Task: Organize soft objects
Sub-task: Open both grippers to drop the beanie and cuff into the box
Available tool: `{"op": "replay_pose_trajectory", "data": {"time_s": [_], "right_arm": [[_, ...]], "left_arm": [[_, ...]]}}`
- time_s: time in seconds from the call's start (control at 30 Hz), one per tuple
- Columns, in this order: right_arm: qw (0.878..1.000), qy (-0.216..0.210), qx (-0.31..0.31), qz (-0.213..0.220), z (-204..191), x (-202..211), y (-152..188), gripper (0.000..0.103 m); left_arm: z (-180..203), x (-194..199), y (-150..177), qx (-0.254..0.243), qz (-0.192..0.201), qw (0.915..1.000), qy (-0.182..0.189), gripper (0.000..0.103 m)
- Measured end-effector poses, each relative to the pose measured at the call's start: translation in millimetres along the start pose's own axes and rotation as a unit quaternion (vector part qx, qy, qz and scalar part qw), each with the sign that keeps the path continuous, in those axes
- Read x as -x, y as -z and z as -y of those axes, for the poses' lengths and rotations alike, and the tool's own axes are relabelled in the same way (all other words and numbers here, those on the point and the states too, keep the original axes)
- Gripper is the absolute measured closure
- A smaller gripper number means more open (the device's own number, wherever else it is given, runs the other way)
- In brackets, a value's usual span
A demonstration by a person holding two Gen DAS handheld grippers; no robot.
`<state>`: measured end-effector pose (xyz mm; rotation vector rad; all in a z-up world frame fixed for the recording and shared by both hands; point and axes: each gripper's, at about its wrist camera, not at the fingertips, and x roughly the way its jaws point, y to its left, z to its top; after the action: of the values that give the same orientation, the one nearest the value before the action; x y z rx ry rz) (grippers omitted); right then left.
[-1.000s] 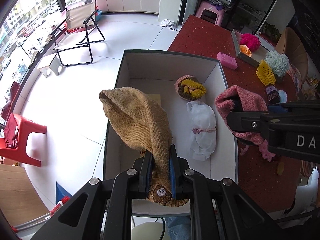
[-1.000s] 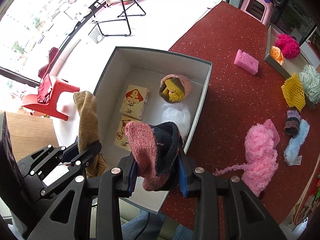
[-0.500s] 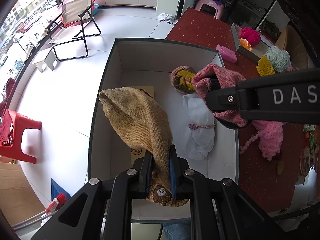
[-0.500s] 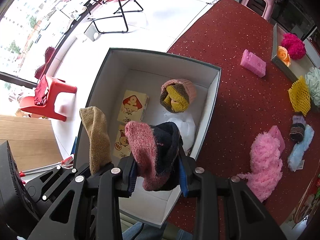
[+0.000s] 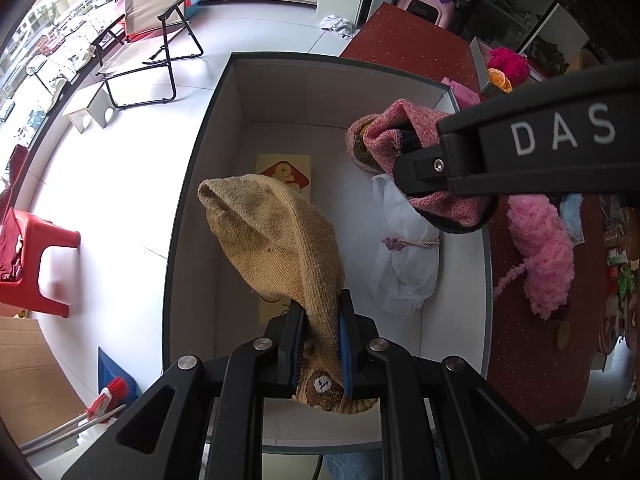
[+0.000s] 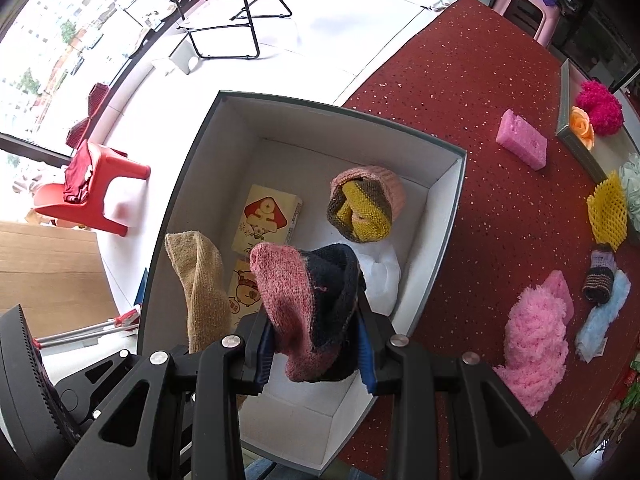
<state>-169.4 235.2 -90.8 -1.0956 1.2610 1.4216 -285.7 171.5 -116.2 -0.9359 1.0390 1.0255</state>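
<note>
While over box (image 5: 208, 184), tan sock (image 5: 280, 240) pinched in left claw (image 5: 320, 344)

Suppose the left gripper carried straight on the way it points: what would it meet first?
Probably the box floor near the yellow printed packet; the left gripper, shut on the tan sock, points steeply down into the box. Depth is unclear.

Bright daylight is admitted through the windows (image 5: 60, 40) at upper left, edges are fisheye-bent, and far corners perhaps slightly blurred.

Two socks (image 6: 308, 304) hang over the box (image 6: 448, 232); rolled sock (image 6: 364, 204) lies inside.
</note>
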Motion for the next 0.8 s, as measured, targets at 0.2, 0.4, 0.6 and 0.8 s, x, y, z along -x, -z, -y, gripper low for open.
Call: {"op": "replay_pose_trajectory", "data": {"time_s": [0.2, 0.4, 0.6, 0.8], "right_arm": [[1.000, 0.009, 0.014, 0.004, -2.3, 0.2, -0.1, 0.061], [1.000, 0.005, 0.012, 0.008, 1.0, 4.8, 0.7, 0.026], [0.999, 0.026, 0.010, 0.029, 5.1, 14.3, 6.2, 0.001], [0.999, 0.035, -0.006, 0.040, 23.6, 23.4, 28.3, 0.000]], "left_arm": [[-0.4, 2.1, 1.5, 0.006, 0.011, 0.9999, 0.007, 0.047], [-6.4, 13.6, 3.1, 0.025, 0.038, 0.9989, -0.001, 0.004], [-8.5, 5.3, 6.8, 0.036, 0.007, 0.9992, -0.015, 0.001], [-8.0, 0.0, 15.3, 0.039, -0.021, 0.9989, -0.013, 0.001]]}}
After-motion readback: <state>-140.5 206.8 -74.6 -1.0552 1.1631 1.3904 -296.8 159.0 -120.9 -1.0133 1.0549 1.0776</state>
